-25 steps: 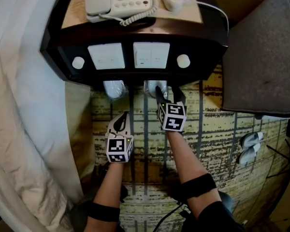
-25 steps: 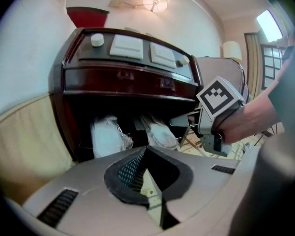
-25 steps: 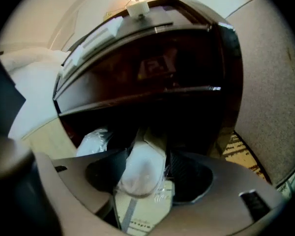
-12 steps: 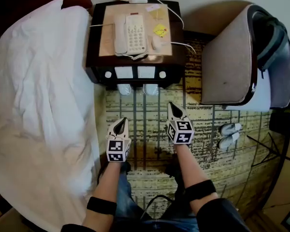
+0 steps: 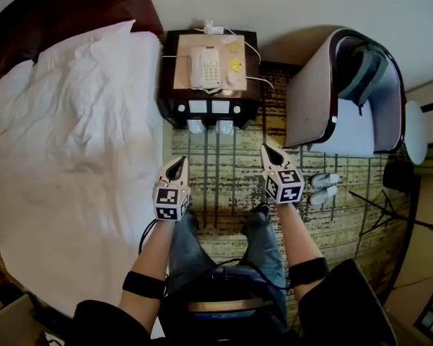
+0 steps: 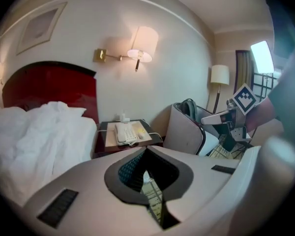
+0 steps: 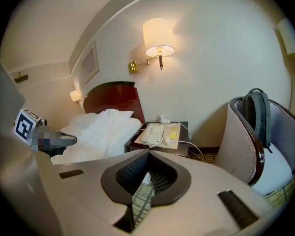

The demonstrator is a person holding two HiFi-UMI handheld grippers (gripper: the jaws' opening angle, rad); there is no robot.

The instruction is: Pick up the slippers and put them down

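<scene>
Two white slippers [image 5: 195, 126] [image 5: 224, 126] lie side by side on the patterned carpet, their toes tucked under the front of the dark nightstand [image 5: 172, 96]. My left gripper [image 5: 178, 161] hangs high above the carpet, well short of them, shut and with nothing in it. To its right, at about the same height, my right gripper [image 5: 265, 150] is also shut and empty. In the left gripper view the jaws [image 6: 147, 150] meet at their tips; so do those in the right gripper view [image 7: 148, 154].
A second pair of white slippers [image 5: 323, 189] lies by the curved armchair [image 5: 310, 92], which holds a backpack [image 5: 364, 74]. A phone [image 5: 204, 67] sits on the nightstand. The bed with a white duvet [image 5: 65, 143] fills the left. A dark stand [image 5: 382, 215] is at the right.
The person has stood up and the view has pulled far back. Both grippers rose away from the slippers under the nightstand. The right jaws, apart at the right slipper a second ago, are shut.
</scene>
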